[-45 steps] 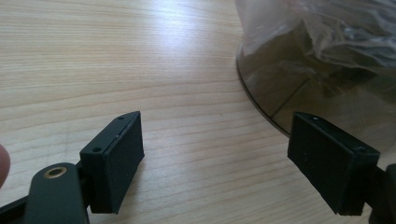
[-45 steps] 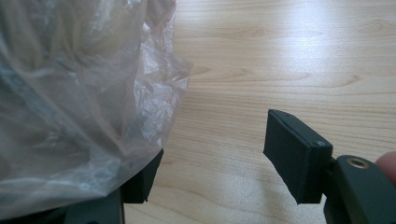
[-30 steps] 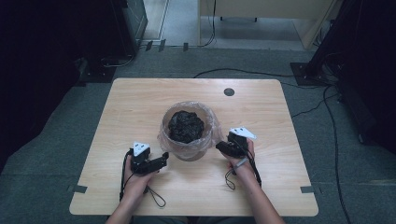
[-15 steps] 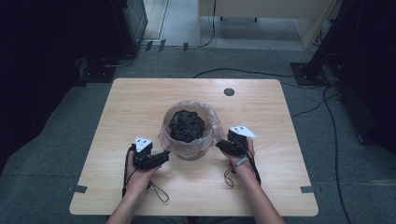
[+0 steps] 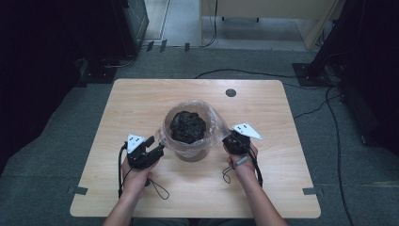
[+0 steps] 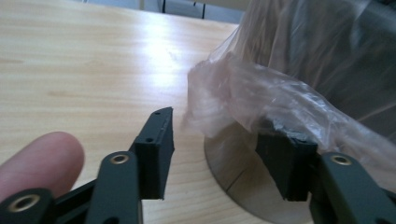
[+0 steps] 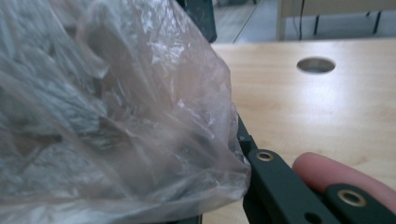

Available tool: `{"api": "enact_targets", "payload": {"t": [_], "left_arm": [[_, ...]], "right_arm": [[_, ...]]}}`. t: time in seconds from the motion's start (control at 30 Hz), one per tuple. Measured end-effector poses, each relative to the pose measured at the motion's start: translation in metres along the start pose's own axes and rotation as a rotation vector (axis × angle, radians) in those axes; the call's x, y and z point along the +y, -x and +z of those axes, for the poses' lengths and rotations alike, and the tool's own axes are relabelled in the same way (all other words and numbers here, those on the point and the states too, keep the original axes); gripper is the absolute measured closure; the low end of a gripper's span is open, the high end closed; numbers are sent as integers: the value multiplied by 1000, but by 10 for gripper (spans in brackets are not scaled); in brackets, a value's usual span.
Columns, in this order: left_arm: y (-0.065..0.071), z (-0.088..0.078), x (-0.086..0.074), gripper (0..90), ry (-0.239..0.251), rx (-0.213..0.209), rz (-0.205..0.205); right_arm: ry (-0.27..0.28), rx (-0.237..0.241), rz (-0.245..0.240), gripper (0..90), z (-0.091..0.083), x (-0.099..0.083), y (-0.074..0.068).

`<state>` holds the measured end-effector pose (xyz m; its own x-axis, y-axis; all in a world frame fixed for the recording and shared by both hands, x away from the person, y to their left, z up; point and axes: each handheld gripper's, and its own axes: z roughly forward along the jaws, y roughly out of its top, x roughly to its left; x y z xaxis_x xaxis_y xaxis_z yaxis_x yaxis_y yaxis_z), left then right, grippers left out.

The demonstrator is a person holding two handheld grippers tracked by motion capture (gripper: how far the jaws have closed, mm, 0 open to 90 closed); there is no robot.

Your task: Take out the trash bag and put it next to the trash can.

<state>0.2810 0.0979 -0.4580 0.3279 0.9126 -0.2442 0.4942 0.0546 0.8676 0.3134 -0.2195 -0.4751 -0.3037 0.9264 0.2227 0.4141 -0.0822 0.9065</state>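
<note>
A round bin point(image 5: 190, 154) lined with a clear plastic bag point(image 5: 214, 120) stands mid-table, and a dark crumpled mass point(image 5: 188, 126) lies inside it. My left gripper point(image 5: 159, 149) is at the bin's left side. Its jaws have just been closing. In the left gripper view they point(image 6: 217, 123) still stand apart, and the bag's loose edge point(image 6: 261, 88) drapes over one jaw while the other stays clear of it. My right gripper point(image 5: 227, 140) is at the bin's right side. Its jaws have just closed on the bag's edge point(image 7: 116, 116), and the film hides them.
The wooden table point(image 5: 141, 99) has a round cable hole point(image 5: 230, 92) at the back, behind the bin. Black cables cross the grey floor behind the table, with dark equipment to the left and right. A person's hands hold both grippers near the front edge.
The left gripper has risen slightly toward the bag's edge and its jaws have narrowed. The right gripper has stayed in place at the bag's right edge.
</note>
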Motion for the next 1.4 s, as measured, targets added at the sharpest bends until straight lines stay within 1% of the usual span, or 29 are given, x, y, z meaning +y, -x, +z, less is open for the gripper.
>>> {"api": "enact_targets", "payload": {"t": [0.1,0.13,0.17,0.23,0.33,0.47,0.5,0.53,0.6,0.7,0.73,0.77,0.83,0.9,0.93,0.97,1.0,1.03,1.07,1.1,1.17,1.2,1.23,1.27,1.3,1.33,1.37,1.4], "left_arm": [[1,-4,9,544,27,-10,-12],[2,-5,12,568,32,-16,-11],[3,-7,15,595,38,-19,-8],[5,-10,22,661,50,-33,-19],[7,-14,31,754,61,-46,-10],[11,-19,40,816,83,-56,-9],[11,-19,40,835,83,-56,-9],[13,-22,45,850,94,-64,-10],[16,-24,50,873,104,-68,0],[22,-27,60,889,122,-74,14],[22,-27,60,891,122,-74,14],[27,-28,67,893,132,-84,26],[33,-29,74,896,143,-95,35],[38,-31,78,886,151,-103,54],[38,-31,78,870,151,-103,54],[38,-33,79,839,153,-103,69],[37,-33,77,788,147,-94,74],[37,-33,77,721,147,-94,74],[34,-33,75,721,133,-86,68],[29,-31,71,652,115,-67,53],[18,-27,63,511,76,-46,-13],[15,-25,59,464,59,-38,-30],[12,-22,55,442,43,-33,-49],[10,-20,52,420,32,-38,-60],[9,-18,49,412,21,-42,-71],[8,-16,46,414,11,-32,-74],[8,-15,44,430,10,-28,-84],[8,-13,42,485,1,-32,-93]], "right_arm": [[33,-12,-12,898,-4,8,-4],[46,-15,-15,898,-6,11,-5],[61,-19,-21,900,-7,13,-6],[90,-22,-27,900,-10,19,-8],[109,-16,-41,900,-13,27,-13],[141,-9,-52,900,-17,38,-21],[145,-3,-56,900,-18,42,-22],[155,5,-59,900,-18,45,-24],[169,18,-68,900,-20,50,-29],[174,48,-86,900,-21,56,-38],[174,48,-86,900,-21,56,-38],[184,69,-95,900,-22,60,-46],[190,92,-109,900,-23,65,-54],[200,112,-119,900,-24,69,-62],[203,119,-122,897,-26,70,-65],[197,124,-127,876,-27,71,-67],[195,125,-144,850,-27,71,-69],[186,119,-155,818,-28,71,-69],[186,119,-155,818,-28,71,-69],[177,115,-163,788,-29,70,-68],[162,106,-152,772,-32,67,-62],[158,98,-148,768,-33,65,-59],[159,94,-146,767,-34,65,-56],[159,93,-135,767,-35,64,-53],[158,93,-131,767,-36,63,-51],[155,93,-123,766,-37,62,-49],[156,89,-125,765,-37,61,-47],[152,88,-124,765,-38,60,-47]]}}
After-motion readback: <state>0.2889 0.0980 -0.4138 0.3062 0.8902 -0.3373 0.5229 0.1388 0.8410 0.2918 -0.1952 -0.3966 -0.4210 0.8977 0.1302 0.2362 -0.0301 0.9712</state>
